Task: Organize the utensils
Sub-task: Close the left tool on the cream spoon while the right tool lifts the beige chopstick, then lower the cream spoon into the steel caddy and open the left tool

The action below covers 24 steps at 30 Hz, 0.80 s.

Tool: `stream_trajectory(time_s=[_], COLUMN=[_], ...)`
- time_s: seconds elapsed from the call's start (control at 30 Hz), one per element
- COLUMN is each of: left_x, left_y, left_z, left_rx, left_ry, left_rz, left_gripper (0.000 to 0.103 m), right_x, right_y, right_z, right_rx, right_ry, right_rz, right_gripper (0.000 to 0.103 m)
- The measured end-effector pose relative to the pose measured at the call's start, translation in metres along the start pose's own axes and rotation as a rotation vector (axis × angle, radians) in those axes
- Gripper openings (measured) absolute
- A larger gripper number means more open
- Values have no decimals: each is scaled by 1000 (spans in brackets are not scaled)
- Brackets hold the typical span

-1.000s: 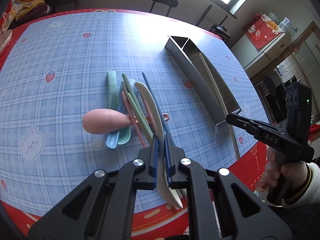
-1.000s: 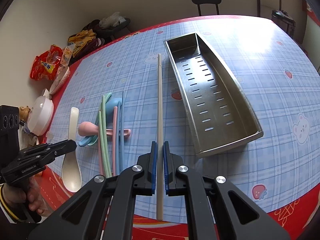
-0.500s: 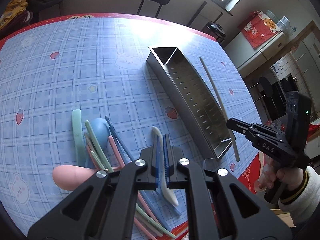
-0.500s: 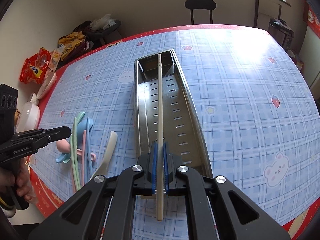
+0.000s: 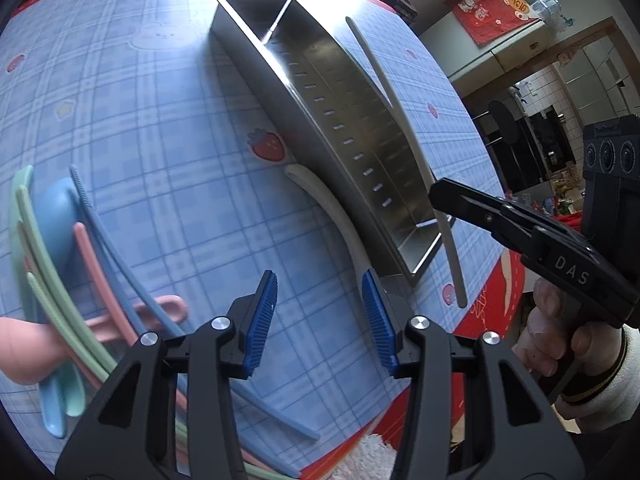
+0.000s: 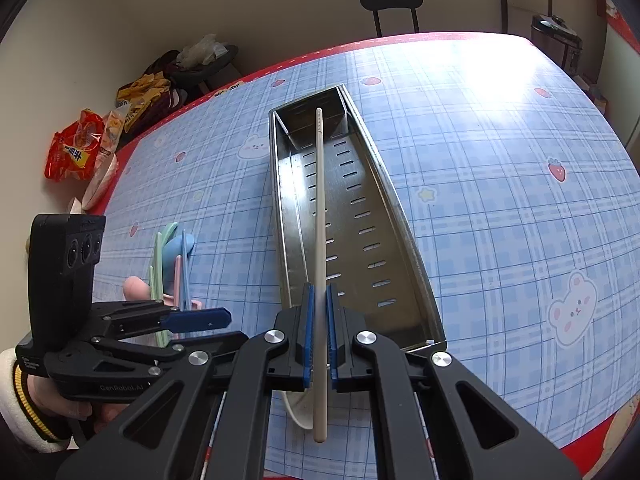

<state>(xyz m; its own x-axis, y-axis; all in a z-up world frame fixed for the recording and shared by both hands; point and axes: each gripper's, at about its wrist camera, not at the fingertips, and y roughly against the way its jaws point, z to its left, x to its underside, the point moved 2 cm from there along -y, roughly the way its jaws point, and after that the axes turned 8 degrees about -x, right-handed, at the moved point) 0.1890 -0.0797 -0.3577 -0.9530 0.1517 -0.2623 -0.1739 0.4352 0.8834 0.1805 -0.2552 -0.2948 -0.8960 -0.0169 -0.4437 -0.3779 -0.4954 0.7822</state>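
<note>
Utensils: pastel pile [image 5: 60,264] of pink, green and blue chopsticks and spoons, lying on the tablecloth well left of the tray; two cream pieces apart from it, noted below.
Tablecloth [image 6: 500,184]: blue plaid, strawberry and bear prints, red border; sun glare at the far side.
Tray [image 6: 404,240]: long stainless trough with slotted floor, lengthwise away from the cameras; small divider at the far end; nothing seen resting on its floor.
Left gripper [image 5: 320,320]: unclenched, jaws opening, blue pads apart, nothing between them but bare cloth; hovering just beside the tray's near left wall.
Right gripper [image 6: 319,336]: clenched on the cream chopstick, near its lower third; poised over the tray's near end.
Cream chopstick [image 6: 319,208]: held in the air above the tray, aligned with its long axis, tip toward the divider end, butt sticking out past the pads toward the camera.
Cream spoon [image 5: 328,204]: lying on the cloth against the tray's outer left wall, not in the tray, free of both grippers.
Hand [image 5: 560,340]: wrapped round the right gripper's handle, white cuff with dark and yellow band.
</note>
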Motion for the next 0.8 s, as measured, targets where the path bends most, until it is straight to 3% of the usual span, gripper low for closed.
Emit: stream_trajectory(time_s=[0.2, 0.47, 0.8], left_x=[2, -2, -11], left_y=[-14, -25, -31], left_z=[-17, -13, -14], left_rx=[44, -16, -9], left_ry=[6, 46, 40], left_rz=[10, -8, -27], left_gripper=[45, 43, 40], right_x=[4, 10, 12], right_y=[8, 14, 19], right_z=[-4, -9, -11], right_rx=[4, 12, 22], right_ry=[-4, -14, -9], right_rz=[-7, -9, -11], right_gripper=[7, 7, 7])
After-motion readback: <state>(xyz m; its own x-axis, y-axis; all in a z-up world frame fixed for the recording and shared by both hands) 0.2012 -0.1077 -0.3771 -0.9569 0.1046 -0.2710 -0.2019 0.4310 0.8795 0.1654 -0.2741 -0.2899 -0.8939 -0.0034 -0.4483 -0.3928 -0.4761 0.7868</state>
